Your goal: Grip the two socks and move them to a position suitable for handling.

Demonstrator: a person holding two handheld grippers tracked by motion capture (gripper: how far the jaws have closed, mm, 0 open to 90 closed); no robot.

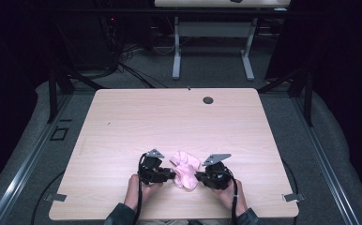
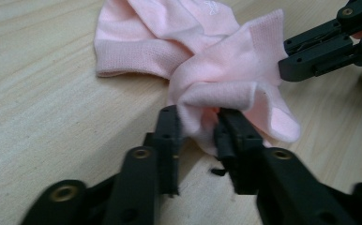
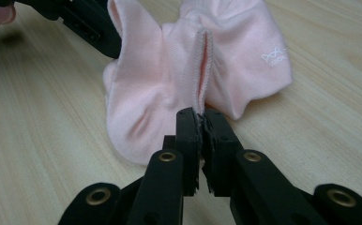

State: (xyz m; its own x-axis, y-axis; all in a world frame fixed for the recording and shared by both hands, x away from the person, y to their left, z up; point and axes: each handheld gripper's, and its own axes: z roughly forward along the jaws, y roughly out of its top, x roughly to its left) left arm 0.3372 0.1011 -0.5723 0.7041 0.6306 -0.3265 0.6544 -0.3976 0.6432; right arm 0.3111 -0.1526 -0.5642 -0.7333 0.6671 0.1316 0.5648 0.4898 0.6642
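A crumpled pale pink sock [image 1: 185, 168] lies on the wooden table [image 1: 169, 122] near its front edge, between my two grippers. My left gripper [image 1: 172, 174] reaches in from the left. In the left gripper view its jaws [image 2: 199, 124] pinch a bunched fold of the sock [image 2: 207, 61]. From the right comes my right gripper [image 1: 199, 176]. Its jaws [image 3: 201, 117] are shut on a thin ribbed edge of the sock [image 3: 160, 84], which stands up from them. Each gripper view also shows the other gripper's tips [image 2: 287, 65] [image 3: 109, 44] at the far side of the sock.
A round cable hole [image 1: 208, 100] sits near the table's far edge. A second table on white legs [image 1: 212, 47] stands beyond it. The person's hands [image 1: 137, 187] rest close to the front edge.
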